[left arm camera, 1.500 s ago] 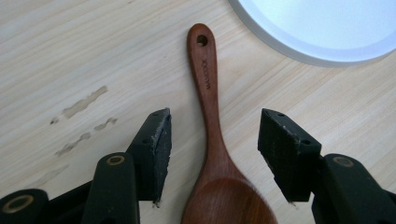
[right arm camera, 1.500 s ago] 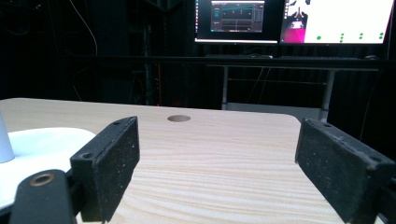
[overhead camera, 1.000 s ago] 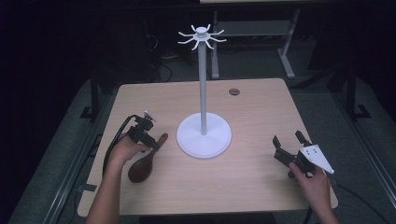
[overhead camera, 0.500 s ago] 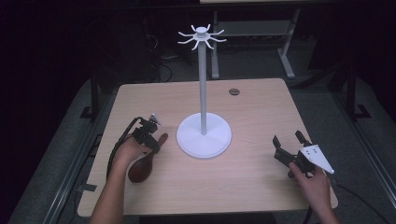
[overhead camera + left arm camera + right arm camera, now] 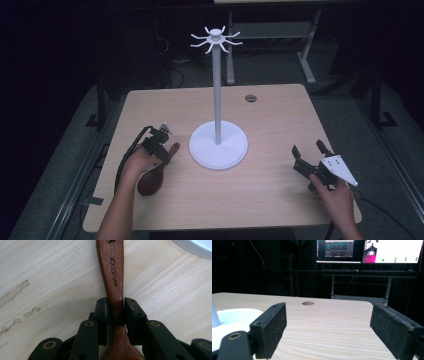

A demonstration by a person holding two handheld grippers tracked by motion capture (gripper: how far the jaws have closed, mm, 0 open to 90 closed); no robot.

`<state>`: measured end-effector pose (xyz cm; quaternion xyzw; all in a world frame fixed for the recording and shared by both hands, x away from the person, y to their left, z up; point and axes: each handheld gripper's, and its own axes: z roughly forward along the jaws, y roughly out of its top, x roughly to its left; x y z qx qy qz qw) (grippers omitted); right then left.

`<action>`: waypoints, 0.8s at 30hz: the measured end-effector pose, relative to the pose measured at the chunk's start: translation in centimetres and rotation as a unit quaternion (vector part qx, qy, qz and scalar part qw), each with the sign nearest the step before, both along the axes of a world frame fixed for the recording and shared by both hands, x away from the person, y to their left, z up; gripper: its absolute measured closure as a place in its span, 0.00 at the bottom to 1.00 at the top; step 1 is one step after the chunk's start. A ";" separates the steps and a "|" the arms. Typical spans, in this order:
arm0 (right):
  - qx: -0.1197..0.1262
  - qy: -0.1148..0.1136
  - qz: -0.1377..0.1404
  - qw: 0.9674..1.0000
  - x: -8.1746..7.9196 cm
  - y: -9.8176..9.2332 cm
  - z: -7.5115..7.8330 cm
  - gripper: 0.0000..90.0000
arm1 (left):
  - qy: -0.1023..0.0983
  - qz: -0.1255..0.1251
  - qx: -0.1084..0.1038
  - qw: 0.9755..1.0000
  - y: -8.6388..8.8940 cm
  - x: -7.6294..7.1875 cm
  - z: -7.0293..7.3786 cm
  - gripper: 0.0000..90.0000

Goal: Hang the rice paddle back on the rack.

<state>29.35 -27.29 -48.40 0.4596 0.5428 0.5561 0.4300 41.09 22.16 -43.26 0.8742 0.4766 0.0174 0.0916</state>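
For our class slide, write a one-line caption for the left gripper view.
Left gripper shut on the handle of a wooden spoon marked MAXCOOK, lying on the table.

Wooden table [image 5: 280,185]: white stand [image 5: 218,145], wooden spoon [image 5: 155,175].

High view looks down on table [image 5: 270,195] w/ stand [image 5: 218,145] — gripper views sit low, close — both catch stand's base.
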 end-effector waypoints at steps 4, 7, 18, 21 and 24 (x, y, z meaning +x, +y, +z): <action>0.000 0.000 0.000 1.000 0.0 0.0 0.0 0.15 | -0.001 0.007 0.000 1.000 0.0 0.0 0.0 0.83; 0.000 0.000 0.000 1.000 0.0 0.0 0.0 0.14 | 0.001 0.007 0.002 1.000 0.1 0.0 0.0 0.85; 0.001 -0.001 0.000 1.000 0.0 0.0 0.0 0.15 | -0.012 0.015 -0.029 0.999 0.7 -0.3 0.2 0.86; 0.000 -0.001 0.000 1.000 0.0 0.0 0.0 0.15 | -0.024 0.017 -0.054 0.998 1.1 -0.7 0.7 0.86; 0.001 -0.001 0.000 1.000 0.0 0.0 0.0 0.15 | -0.041 0.002 -0.074 0.996 1.8 -0.9 1.2 0.86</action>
